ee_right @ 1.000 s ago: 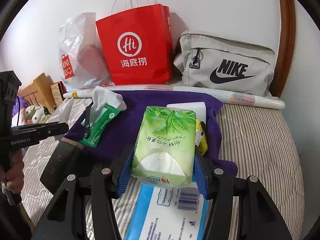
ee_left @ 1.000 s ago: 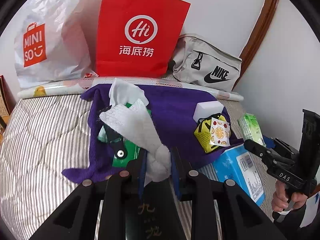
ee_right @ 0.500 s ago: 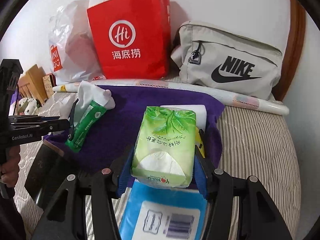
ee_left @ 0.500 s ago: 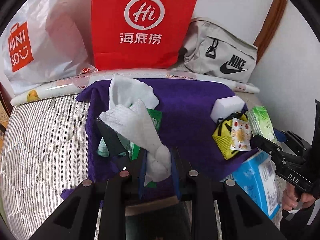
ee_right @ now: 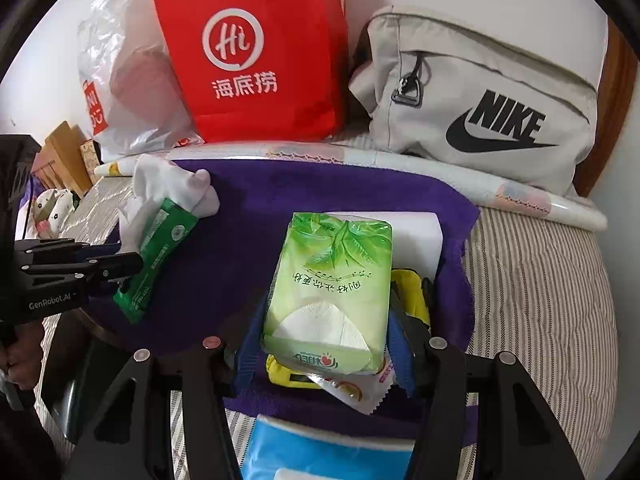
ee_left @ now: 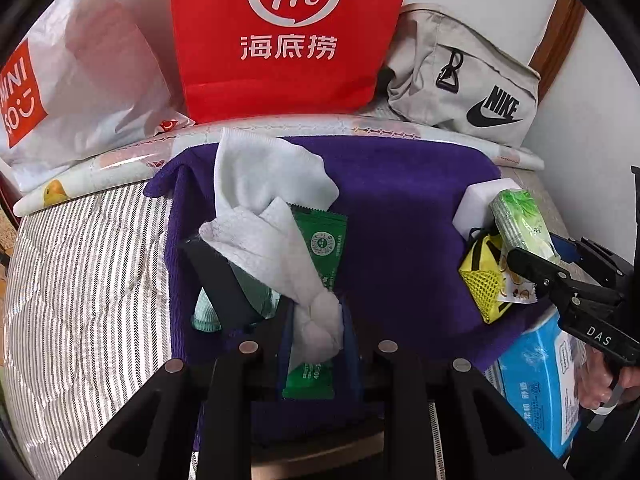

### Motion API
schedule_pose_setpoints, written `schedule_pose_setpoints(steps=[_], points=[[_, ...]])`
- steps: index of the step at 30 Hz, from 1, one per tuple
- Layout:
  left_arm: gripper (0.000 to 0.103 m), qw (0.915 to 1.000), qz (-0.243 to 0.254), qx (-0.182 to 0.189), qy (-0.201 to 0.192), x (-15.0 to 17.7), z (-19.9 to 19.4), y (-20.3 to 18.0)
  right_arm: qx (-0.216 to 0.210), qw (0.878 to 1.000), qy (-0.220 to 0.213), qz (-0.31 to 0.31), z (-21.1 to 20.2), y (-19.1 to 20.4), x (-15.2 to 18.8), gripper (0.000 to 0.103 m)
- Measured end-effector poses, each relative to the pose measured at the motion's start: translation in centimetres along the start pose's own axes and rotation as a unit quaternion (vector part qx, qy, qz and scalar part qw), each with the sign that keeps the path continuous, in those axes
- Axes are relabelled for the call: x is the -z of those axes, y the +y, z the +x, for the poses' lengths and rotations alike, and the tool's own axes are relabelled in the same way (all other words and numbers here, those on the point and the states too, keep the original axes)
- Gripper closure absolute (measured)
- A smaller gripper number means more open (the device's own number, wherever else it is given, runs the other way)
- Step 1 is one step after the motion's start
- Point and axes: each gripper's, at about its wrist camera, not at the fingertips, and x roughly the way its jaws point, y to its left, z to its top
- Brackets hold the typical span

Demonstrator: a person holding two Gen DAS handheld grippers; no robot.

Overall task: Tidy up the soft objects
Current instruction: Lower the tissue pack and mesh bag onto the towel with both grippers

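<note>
Left tool (ee_left: 316, 332) pinches a crumpled white cloth (ee_left: 280, 248) over the purple towel (ee_left: 400, 208); right tool (ee_right: 320, 344) clamps a green tissue pack (ee_right: 332, 288) above it.

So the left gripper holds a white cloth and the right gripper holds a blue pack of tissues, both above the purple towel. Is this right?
Not quite: the soft tissue pack in the right gripper is light green, as the right wrist view shows. The blue pack lies lower, at the purple towel's edge. The rest holds: the left gripper holds the crumpled white cloth above the towel.
</note>
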Motion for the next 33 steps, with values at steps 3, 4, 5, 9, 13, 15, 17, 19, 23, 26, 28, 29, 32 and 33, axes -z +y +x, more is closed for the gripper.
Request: schedule_pose_setpoints(steps=[3, 4, 5, 9, 13, 15, 17, 19, 23, 26, 28, 29, 32, 33], points=[[0.080, 1.0000, 0.004, -0.001, 0.002, -0.2, 0.2, -0.1, 0.001, 1.000, 0.009, 0.005, 0.5, -0.2, -0.1, 0.048], [0.080, 1.0000, 0.005, 0.000, 0.003, -0.2, 0.2, -0.2, 0.000, 1.000, 0.010, 0.005, 0.6, -0.3, -0.1, 0.048], [0.080, 1.0000, 0.006, 0.002, 0.003, -0.3, 0.2, -0.2, -0.001, 1.000, 0.010, 0.005, 0.6, -0.3, -0.1, 0.047], [0.078, 0.9998, 0.005, 0.002, 0.019, -0.2, 0.7, -0.1, -0.007, 1.000, 0.012, 0.006, 0.6, -0.5, -0.1, 0.044], [0.067, 0.9997, 0.000, 0.010, 0.024, 0.2, 0.6, 0.2, -0.012, 1.000, 0.004, 0.013, 0.2, -0.7, 0.1, 0.036], [0.056, 0.9998, -0.001, 0.005, 0.018, 0.5, 0.2, 0.2, -0.015, 1.000, 0.000, 0.013, -0.1, -0.7, 0.2, 0.033], [0.055, 0.9999, 0.002, 0.000, 0.016, 0.7, -0.2, 0.2, -0.016, 1.000, -0.006, 0.015, -0.5, -0.7, 0.2, 0.033], [0.055, 0.9999, 0.003, -0.006, 0.015, 0.8, -0.6, 0.2, -0.019, 1.000, -0.009, 0.016, -0.9, -0.6, 0.1, 0.033], [0.055, 0.9998, 0.000, -0.015, 0.013, 1.2, -1.5, 0.6, -0.022, 0.999, -0.018, 0.018, -1.9, -0.4, 0.0, 0.033], [0.055, 0.9998, -0.009, -0.016, 0.013, 1.7, -2.3, 1.1, -0.025, 0.999, -0.025, 0.021, -2.9, -0.1, 0.1, 0.033], [0.055, 0.9997, -0.018, -0.008, 0.012, 2.2, -3.1, 1.4, -0.030, 0.999, -0.030, 0.023, -3.7, 0.0, 0.4, 0.033], [0.055, 0.9997, -0.020, -0.005, 0.012, 2.3, -3.3, 1.4, -0.033, 0.999, -0.032, 0.025, -4.1, 0.0, 0.6, 0.033], [0.055, 0.9997, -0.024, -0.007, 0.008, 3.1, -4.6, 1.6, -0.042, 0.998, -0.037, 0.028, -5.5, 0.4, 1.2, 0.033], [0.055, 0.9996, -0.025, -0.010, 0.005, 3.4, -5.2, 1.6, -0.044, 0.998, -0.038, 0.029, -5.8, 0.6, 1.4, 0.033]])
